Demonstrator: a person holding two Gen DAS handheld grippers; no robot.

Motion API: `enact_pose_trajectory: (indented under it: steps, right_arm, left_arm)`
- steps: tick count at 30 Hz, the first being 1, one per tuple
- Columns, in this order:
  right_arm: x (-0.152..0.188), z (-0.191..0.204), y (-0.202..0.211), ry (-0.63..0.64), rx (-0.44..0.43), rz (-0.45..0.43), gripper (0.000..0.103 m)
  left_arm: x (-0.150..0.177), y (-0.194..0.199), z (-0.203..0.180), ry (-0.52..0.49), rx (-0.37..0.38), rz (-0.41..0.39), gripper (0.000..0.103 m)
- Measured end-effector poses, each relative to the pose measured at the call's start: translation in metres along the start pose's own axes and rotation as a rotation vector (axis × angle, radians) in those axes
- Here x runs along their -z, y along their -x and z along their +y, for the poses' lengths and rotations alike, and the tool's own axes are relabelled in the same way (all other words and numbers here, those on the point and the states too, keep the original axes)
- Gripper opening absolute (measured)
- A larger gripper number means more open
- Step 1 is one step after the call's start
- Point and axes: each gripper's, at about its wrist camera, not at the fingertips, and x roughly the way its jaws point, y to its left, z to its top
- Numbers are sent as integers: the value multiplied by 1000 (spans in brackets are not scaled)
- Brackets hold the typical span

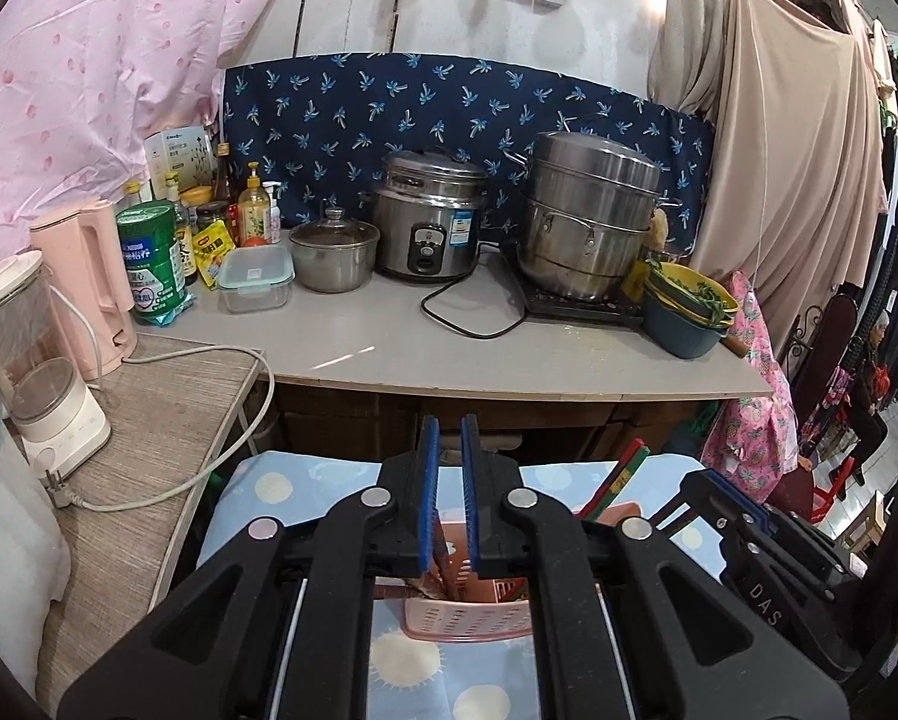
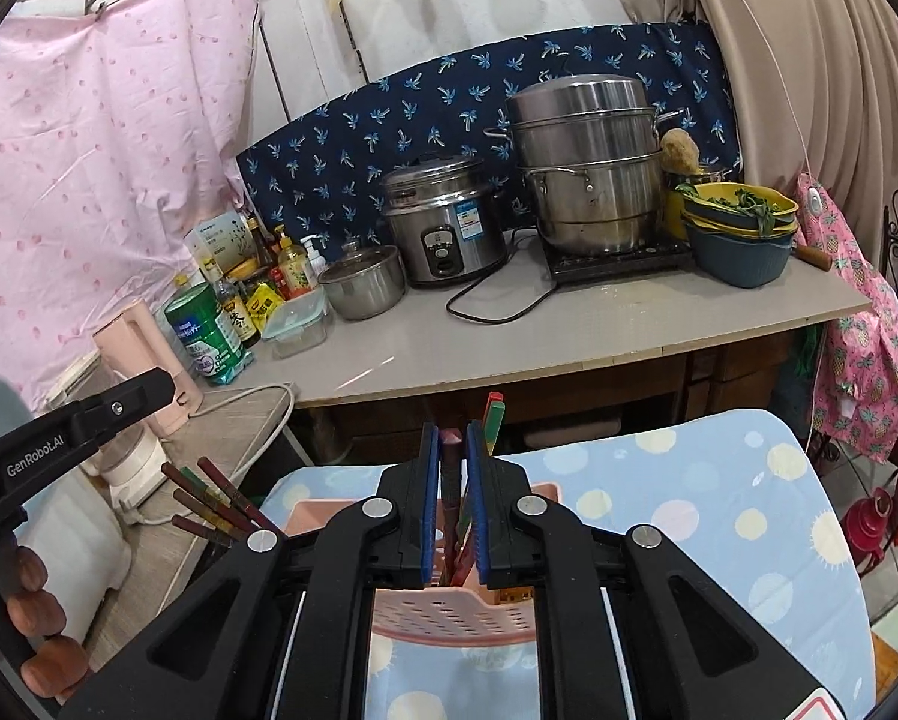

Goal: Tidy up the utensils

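right gripper [image 2: 450,450] pinching dark red chopsticks [image 2: 449,480], upright, straight over pink slotted plastic basket [image 2: 449,615] on dotted blue cloth [image 2: 718,510] | left gripper [image 1: 449,450] nearly closed, looks empty, just left | right's nearer the drop

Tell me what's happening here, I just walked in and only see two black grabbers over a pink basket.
A person is sorting chopsticks into a pink basket on a blue dotted cloth, with a grabber in each hand. The right grabber has dark red chopsticks between its pads, upright over the basket. The left grabber is shut, with nothing clearly in it. More chopsticks lean out of the basket's left side.
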Motion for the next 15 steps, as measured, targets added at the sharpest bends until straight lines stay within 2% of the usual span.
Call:
enact_pose_trajectory:
  steps: [5, 9, 13, 15]
  right_arm:
    - [0, 4, 11, 11, -4, -13, 13]
    - [1, 9, 25, 30, 8, -35, 24]
    - [7, 13, 42, 51, 12, -47, 31]
    - [11, 15, 51, 61, 13, -49, 34]
  left_arm:
    - [3, 6, 3, 2, -20, 4, 21]
    - [10, 17, 3, -9, -42, -1, 32]
    - [20, 29, 1, -23, -62, 8, 34]
    - [24, 34, 1, -23, -70, 13, 38]
